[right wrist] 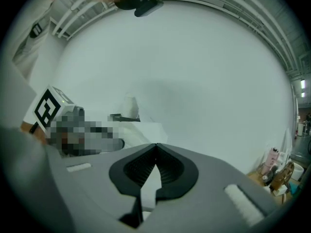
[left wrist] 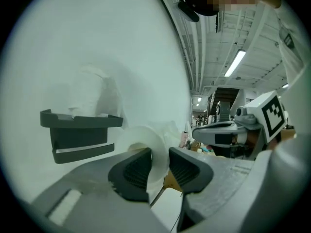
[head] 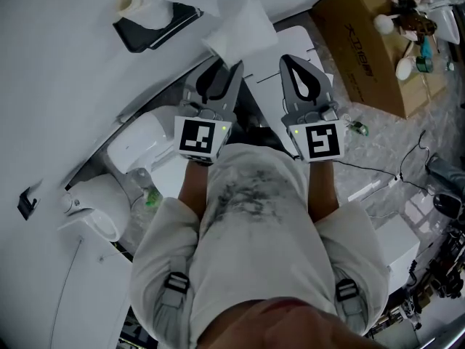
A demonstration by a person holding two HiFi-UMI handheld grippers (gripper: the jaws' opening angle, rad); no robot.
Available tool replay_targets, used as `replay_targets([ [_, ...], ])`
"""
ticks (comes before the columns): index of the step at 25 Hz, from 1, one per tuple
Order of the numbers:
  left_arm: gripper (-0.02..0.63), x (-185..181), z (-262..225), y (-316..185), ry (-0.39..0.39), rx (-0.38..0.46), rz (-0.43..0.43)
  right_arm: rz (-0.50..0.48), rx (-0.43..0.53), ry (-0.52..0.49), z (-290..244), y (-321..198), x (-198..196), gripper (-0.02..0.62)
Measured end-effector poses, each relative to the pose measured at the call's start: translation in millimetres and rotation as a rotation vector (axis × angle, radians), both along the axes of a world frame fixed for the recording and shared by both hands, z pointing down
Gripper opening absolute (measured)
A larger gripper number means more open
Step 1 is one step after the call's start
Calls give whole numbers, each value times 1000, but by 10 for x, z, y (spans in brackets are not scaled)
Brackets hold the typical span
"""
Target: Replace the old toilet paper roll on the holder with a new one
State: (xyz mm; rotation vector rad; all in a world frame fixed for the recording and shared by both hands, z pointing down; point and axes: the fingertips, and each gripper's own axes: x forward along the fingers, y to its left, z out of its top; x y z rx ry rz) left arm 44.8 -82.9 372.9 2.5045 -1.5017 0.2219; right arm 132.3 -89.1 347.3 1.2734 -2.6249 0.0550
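A black holder (left wrist: 80, 130) hangs on the white wall, with a white roll (left wrist: 92, 93) standing on its top shelf. The head view shows the same holder (head: 156, 27) and roll (head: 142, 2) at the upper left. My left gripper (left wrist: 159, 161) is shut on the wall of a white toilet paper roll (left wrist: 143, 142), one jaw in the core and one outside. It holds this roll a little right of the holder and below it. In the head view the left gripper (head: 225, 67) carries that white paper (head: 243, 31). Beside it, my right gripper (right wrist: 156, 147) (head: 292, 60) is shut, its tips touching.
A white toilet (head: 138, 147) and its bowl (head: 94, 209) stand low on the left. A cardboard box (head: 363, 42) with small items sits at the upper right. White boxes (head: 396, 242) and cables (head: 378, 173) lie on the floor at the right.
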Motion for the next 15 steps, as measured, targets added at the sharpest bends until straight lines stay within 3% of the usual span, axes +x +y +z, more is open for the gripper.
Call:
replay_targets([
  [15,129,-250,-376,540,-19,62,-140,-173,58,-34,-328,173,-275,2],
])
